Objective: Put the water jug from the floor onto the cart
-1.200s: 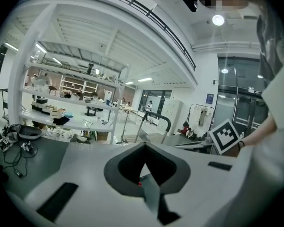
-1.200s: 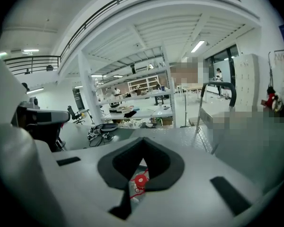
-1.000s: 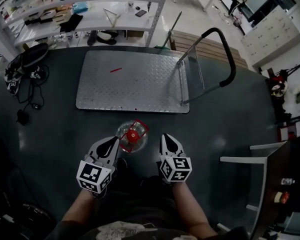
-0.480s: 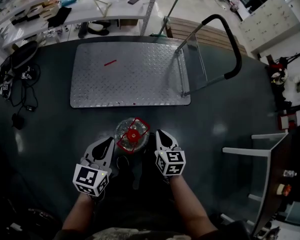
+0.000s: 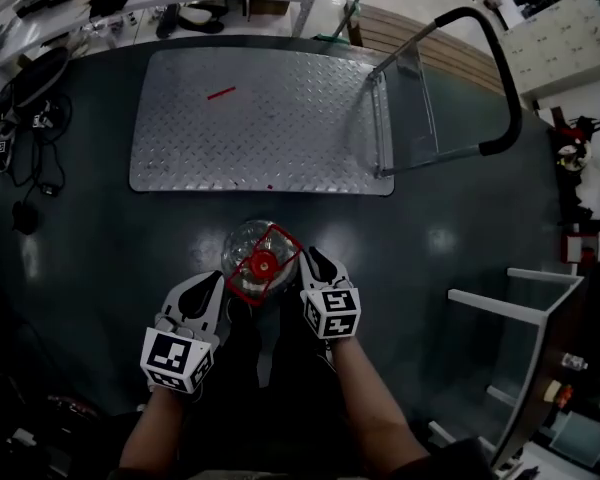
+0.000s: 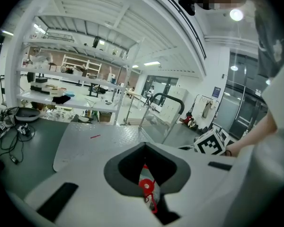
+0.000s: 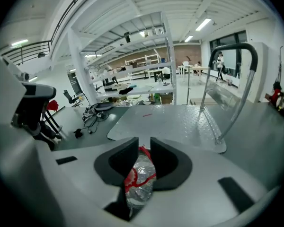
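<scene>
1. The cart (image 5: 280, 138) has no jug on its metal deck, only a small red thing (image 5: 220, 93). So the loading is not yet done, and I judge the task to be at its start: grasp, lift and set-down all remain.
2. The water jug (image 5: 242, 253) stands upright on the dark floor (image 5: 100, 238), just in front of the deck's near edge and between the two grippers.
3. The right gripper (image 5: 315, 265) sits just beside the jug's red handle (image 5: 270, 268). Its jaws are opening with a narrow gap between them, and the handle and jug top show through that gap. The pads do not appear to press on either.
4. The left gripper (image 5: 213, 286) is at the jug's other side, with its jaws together at the tips and clamped on nothing. The jug shows only through the slit behind them.
5. Hard to make out: from above the jug's body is mostly hidden under its own top, so how full it is cannot be told. The red thing on the deck is too small to name.
</scene>
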`<action>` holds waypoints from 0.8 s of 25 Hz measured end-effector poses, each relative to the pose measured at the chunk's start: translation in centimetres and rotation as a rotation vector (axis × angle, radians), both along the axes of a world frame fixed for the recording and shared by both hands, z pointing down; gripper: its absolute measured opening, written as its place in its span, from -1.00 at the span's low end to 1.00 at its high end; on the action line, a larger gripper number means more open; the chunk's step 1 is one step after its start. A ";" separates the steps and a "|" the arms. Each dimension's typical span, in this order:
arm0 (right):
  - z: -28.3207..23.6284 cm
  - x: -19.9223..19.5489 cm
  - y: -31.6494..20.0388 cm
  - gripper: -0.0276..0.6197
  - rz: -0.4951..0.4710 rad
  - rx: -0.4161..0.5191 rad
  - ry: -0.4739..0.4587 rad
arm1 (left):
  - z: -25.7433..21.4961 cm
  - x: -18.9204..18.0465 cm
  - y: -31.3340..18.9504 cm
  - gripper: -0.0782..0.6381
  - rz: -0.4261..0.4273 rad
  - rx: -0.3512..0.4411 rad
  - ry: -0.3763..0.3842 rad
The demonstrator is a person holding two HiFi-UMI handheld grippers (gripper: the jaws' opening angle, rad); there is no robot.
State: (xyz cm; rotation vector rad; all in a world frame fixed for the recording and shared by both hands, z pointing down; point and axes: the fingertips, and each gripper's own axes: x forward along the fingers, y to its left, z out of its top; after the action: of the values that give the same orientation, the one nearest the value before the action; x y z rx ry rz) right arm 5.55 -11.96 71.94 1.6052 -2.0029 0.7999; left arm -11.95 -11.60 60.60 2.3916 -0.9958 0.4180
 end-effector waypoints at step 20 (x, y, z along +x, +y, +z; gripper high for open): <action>14.2 -1.5 -4.0 -0.55 -0.485 -0.321 0.227 | 9.1 4.8 -4.5 -0.76 -0.173 -0.153 -0.046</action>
State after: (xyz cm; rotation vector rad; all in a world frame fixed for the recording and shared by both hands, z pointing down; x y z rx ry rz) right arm 4.05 -15.93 86.14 0.9309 -1.8716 0.6703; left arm -7.19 -16.11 69.67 2.1494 -1.1386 0.4696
